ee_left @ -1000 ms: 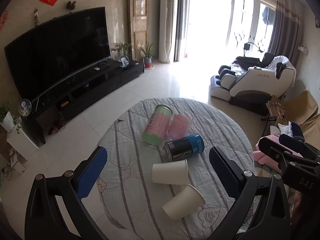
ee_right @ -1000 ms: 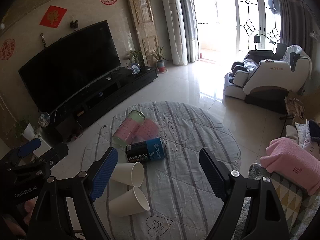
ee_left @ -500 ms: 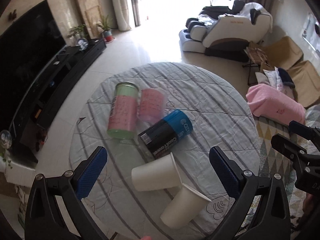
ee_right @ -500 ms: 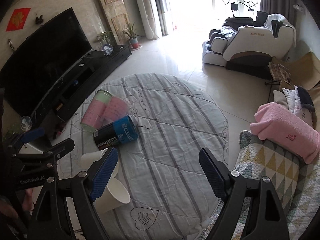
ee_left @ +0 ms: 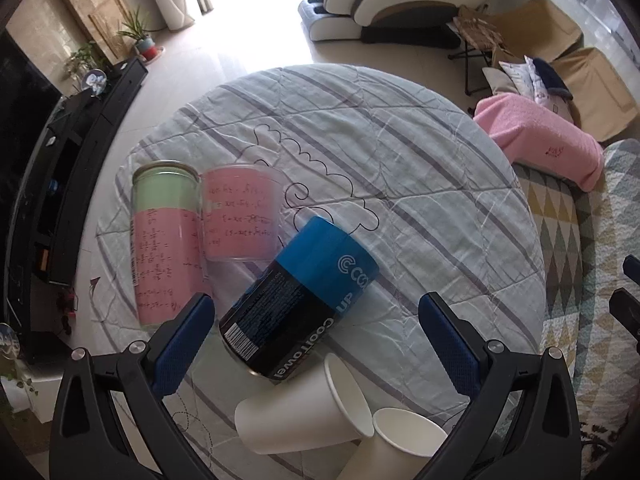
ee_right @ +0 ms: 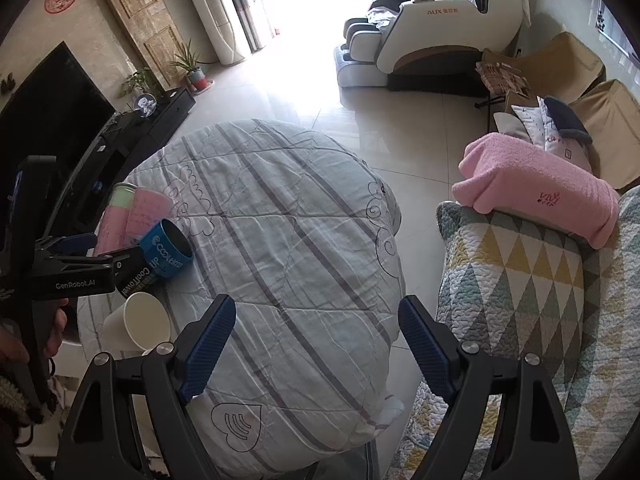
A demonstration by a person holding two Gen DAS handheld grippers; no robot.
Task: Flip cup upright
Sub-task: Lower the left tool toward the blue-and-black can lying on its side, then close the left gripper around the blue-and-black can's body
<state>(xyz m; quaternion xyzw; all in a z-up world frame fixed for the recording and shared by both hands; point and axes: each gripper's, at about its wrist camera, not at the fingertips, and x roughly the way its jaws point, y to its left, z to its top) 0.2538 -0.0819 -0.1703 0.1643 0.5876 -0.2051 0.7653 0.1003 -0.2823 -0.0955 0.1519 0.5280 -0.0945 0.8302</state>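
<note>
Right wrist view, striped quilted table [ee_right: 304,240], tiled floor [ee_right: 416,128], massage chair [ee_right: 432,24]

Paper cups: two white ones, laid on their sides at the table's near edge.
Nearer paper cup [ee_left: 404,438]: mouth turned toward the camera.
Farther paper cup [ee_left: 304,412]: mouth turned right, rim touching the nearer cup, its side against the blue-and-black canister.

Glossy pale floor tiles [ee_right: 400,116] surround the cloth-covered round table [ee_right: 304,248], with a white massage chair [ee_right: 432,28] beyond it by the glaring bright window and a black television stand [ee_left: 80,128] to its left.
</note>
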